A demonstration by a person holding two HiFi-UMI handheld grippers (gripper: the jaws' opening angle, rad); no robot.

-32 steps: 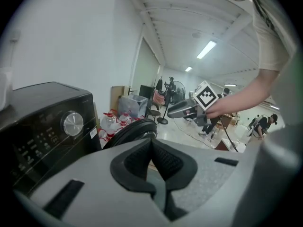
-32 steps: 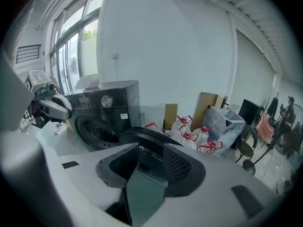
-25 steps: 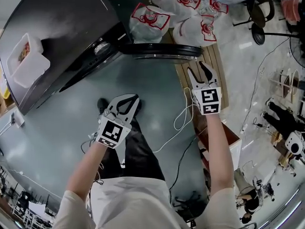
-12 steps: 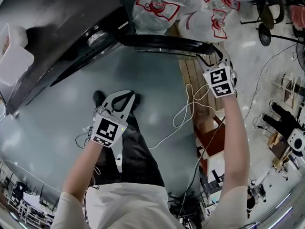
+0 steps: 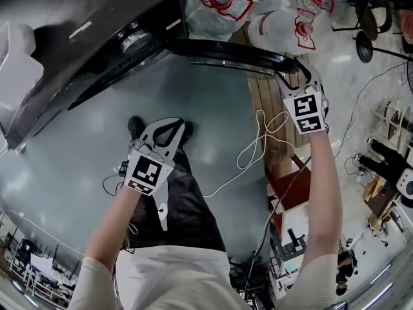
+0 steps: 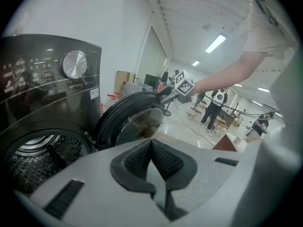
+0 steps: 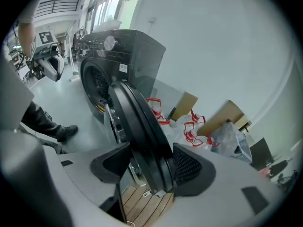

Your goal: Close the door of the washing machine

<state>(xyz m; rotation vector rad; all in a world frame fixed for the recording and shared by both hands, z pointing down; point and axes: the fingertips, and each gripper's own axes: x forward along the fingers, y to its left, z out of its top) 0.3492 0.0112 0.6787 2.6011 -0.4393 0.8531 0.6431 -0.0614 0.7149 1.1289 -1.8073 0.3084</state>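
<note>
The black front-loading washing machine (image 5: 77,18) stands at the upper left with its round door (image 5: 226,50) swung wide open. My right gripper (image 5: 293,70) is at the door's free edge. Its jaws have just been opening and now straddle the door rim (image 7: 137,122), one pad on each side, without a clear squeeze. My left gripper (image 5: 175,123) hangs lower, above the floor in front of the machine, with its tips together and nothing in them. In the left gripper view the open drum (image 6: 38,155) and the door's glass bowl (image 6: 137,122) show.
White plastic bags with red print (image 5: 226,5) are piled behind the door. A wooden slatted board (image 5: 271,108) lies under the right gripper, and a white cable (image 5: 251,154) loops across the floor. A white container (image 5: 16,50) sits on the machine's top.
The right gripper has moved up to the door's edge and spread its jaws around the rim. The left gripper has stayed shut and hardly shifted.
</note>
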